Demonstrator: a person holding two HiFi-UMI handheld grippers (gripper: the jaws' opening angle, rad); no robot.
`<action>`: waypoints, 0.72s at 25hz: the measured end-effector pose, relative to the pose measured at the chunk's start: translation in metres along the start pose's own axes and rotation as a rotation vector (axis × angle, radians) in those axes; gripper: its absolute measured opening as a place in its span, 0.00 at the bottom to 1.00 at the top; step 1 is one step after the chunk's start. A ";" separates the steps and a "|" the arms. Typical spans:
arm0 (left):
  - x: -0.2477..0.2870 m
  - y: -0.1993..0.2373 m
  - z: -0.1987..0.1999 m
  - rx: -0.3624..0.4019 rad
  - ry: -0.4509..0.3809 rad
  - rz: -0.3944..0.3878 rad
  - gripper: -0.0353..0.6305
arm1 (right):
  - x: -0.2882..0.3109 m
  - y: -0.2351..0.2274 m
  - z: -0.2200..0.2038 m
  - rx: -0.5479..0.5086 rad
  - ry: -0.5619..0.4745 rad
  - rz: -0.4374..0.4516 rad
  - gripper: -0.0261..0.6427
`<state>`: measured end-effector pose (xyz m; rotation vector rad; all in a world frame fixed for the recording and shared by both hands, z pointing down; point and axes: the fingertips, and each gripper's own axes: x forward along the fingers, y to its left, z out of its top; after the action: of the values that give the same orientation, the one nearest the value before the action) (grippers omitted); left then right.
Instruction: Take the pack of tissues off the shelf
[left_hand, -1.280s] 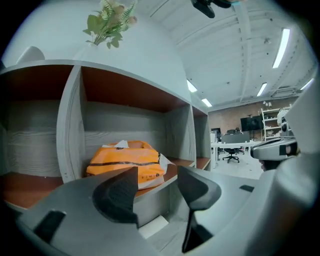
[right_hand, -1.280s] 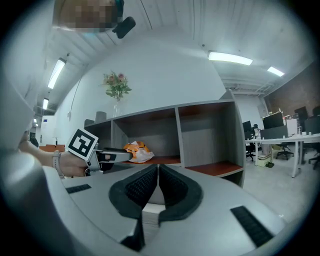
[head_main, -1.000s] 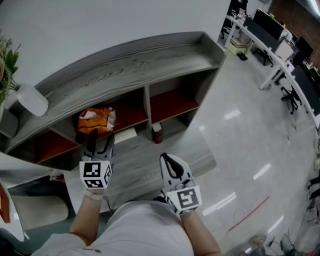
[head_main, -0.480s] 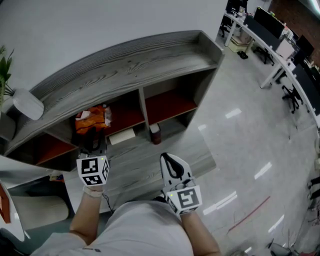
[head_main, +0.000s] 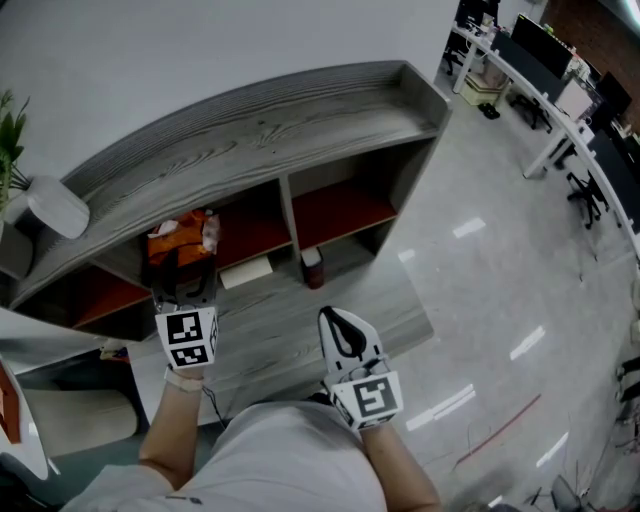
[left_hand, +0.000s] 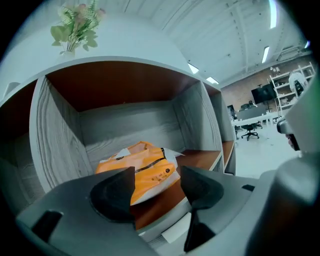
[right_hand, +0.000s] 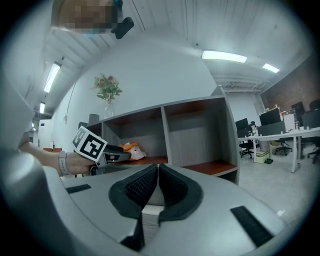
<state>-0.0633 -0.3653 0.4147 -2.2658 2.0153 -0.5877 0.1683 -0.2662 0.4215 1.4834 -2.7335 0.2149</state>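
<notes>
step: reach toward the pack, no grip made yet
pack of tissues (left_hand: 141, 166): orange and white, soft wrapper, lying on the red-brown floor of an open compartment of the shelf (left_hand: 54, 142), nearer the compartment's left wall than its right
left gripper (left_hand: 157, 186): jaws opening, already spread wide, aimed straight at the pack; pack shows in the gap but sits ahead of the pads, no contact
left gripper, from the head view: tips at the compartment's front edge, just short of the pack
right gripper (right_hand: 156, 192): jaws pressed together, nothing between them, held low before the shelf, well apart from the pack
next move: probably ease forward until both pads flank the pack, then close across it and draw it out over the front edge
care: soft wrapper likely to give under the pads; little room beside the left wall
</notes>
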 end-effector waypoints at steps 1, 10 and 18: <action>0.002 0.001 -0.003 0.003 0.015 0.004 0.46 | 0.000 -0.001 0.000 0.003 0.000 -0.003 0.07; 0.017 0.014 -0.005 -0.066 0.033 0.030 0.41 | 0.001 -0.007 0.001 0.001 -0.003 -0.013 0.07; 0.013 0.025 -0.004 -0.083 0.017 0.076 0.11 | 0.006 -0.005 0.006 0.005 -0.023 -0.008 0.07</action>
<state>-0.0876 -0.3807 0.4147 -2.2235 2.1622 -0.5290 0.1696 -0.2751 0.4168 1.5075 -2.7461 0.2053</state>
